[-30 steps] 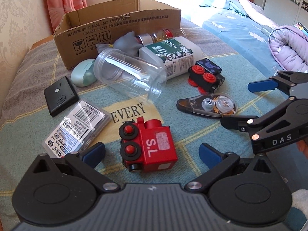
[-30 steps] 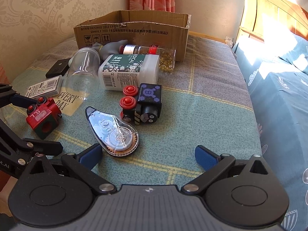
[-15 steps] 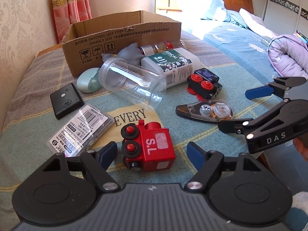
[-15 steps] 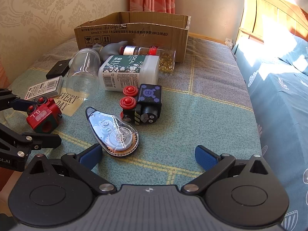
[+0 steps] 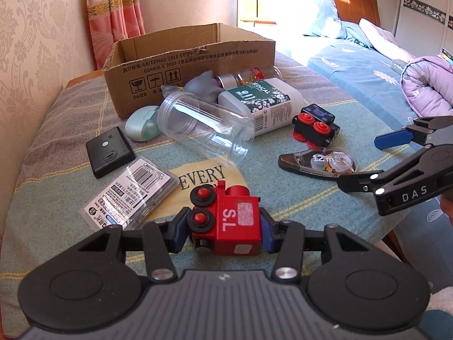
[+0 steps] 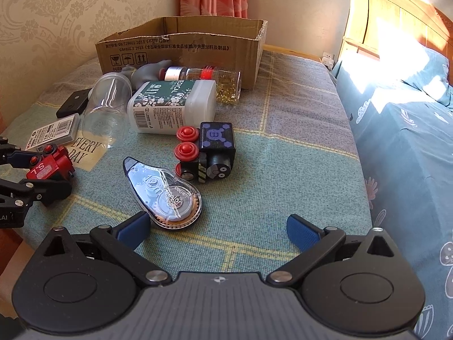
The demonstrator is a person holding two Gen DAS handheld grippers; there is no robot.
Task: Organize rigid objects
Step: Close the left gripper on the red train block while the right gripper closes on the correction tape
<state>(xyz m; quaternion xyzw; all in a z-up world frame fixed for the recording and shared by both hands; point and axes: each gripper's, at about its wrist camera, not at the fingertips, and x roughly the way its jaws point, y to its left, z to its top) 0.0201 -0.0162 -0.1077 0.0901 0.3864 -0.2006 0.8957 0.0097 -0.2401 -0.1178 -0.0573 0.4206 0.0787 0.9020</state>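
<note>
My left gripper (image 5: 222, 233) is shut on the red toy train marked S.L (image 5: 226, 223), its blue pads pressed on both sides; it also shows in the right wrist view (image 6: 49, 164). My right gripper (image 6: 218, 229) is open and empty, just behind a clear correction tape dispenser (image 6: 167, 195). A black toy train with red wheels (image 6: 209, 150) lies beyond it. An open cardboard box (image 5: 187, 56) stands at the back of the table.
On the cloth lie a clear plastic jar (image 5: 203, 130), a white medical bottle (image 5: 263, 104), a pill bottle (image 6: 209, 78), a grey figure (image 5: 202, 87), a mint case (image 5: 143, 123), a black device (image 5: 109, 151) and a labelled plastic case (image 5: 130, 195). A bed (image 6: 410, 130) is on the right.
My left gripper closed its jaws onto the red train, from wide open to gripping it. The right gripper stayed open and nearly still.
</note>
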